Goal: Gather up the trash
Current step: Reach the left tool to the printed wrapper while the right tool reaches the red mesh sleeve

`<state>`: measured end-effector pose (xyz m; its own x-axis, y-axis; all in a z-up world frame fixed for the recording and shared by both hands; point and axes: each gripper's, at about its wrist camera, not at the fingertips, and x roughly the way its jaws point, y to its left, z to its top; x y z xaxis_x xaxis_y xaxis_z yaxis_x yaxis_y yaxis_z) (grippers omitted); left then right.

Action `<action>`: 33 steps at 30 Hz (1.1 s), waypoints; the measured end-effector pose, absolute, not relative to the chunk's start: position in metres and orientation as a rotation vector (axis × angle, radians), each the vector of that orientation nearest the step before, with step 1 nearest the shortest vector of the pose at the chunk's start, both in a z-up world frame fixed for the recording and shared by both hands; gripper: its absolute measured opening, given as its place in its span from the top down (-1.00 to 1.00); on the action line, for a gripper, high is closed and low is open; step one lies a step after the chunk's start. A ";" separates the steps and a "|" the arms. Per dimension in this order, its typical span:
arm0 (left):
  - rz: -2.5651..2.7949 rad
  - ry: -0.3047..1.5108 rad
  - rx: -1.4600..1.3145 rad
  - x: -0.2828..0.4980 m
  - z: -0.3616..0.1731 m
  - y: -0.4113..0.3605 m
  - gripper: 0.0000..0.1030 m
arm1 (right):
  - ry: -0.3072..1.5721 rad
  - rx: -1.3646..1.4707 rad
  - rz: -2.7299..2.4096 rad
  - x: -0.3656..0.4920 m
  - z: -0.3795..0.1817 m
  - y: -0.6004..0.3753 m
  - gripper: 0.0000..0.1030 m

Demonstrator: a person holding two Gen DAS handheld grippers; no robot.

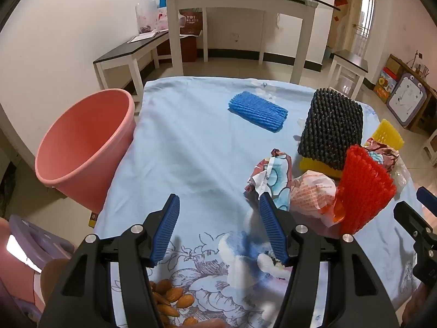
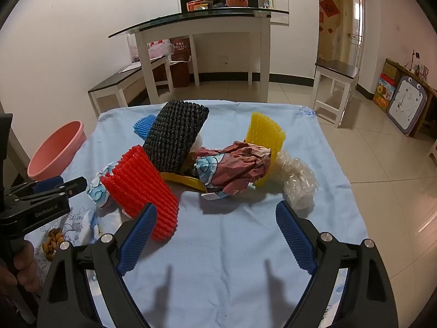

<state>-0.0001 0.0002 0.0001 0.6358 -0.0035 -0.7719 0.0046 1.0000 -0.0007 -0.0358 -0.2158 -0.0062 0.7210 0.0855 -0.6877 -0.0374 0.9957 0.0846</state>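
Note:
A heap of trash lies on the blue cloth: a red foam net (image 2: 142, 188) (image 1: 363, 188), a black foam net (image 2: 174, 134) (image 1: 331, 128), a yellow foam net (image 2: 263, 134), a blue foam net (image 1: 258, 112), crumpled wrappers (image 2: 235, 166) (image 1: 273, 177) and bubble wrap (image 2: 297, 180). A pink bucket (image 1: 82, 147) (image 2: 56, 150) stands off the table's left edge. My left gripper (image 1: 218, 207) is open and empty, just left of the wrappers. My right gripper (image 2: 215, 213) is open and empty, in front of the heap.
Almonds (image 1: 169, 300) lie on the cloth near its front left. A white glass-topped table (image 2: 202, 24) and benches (image 2: 123, 84) stand behind on the tiled floor. A stool (image 2: 336, 73) stands at the right.

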 end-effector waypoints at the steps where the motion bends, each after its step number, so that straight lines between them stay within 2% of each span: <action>1: -0.005 0.885 0.002 0.000 0.000 0.000 -0.19 | 0.762 0.066 0.068 -0.036 -0.006 -0.216 -0.70; 33: -0.003 0.904 0.005 -0.004 -0.016 -0.003 -0.19 | 0.767 0.064 0.069 -0.036 -0.006 -0.216 -0.70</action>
<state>-0.0040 -0.0027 -0.0163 0.6188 -0.0006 -0.7855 0.0050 1.0000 0.0032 -0.0362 -0.2156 -0.0064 0.7180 0.0862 -0.6907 -0.0394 0.9957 0.0832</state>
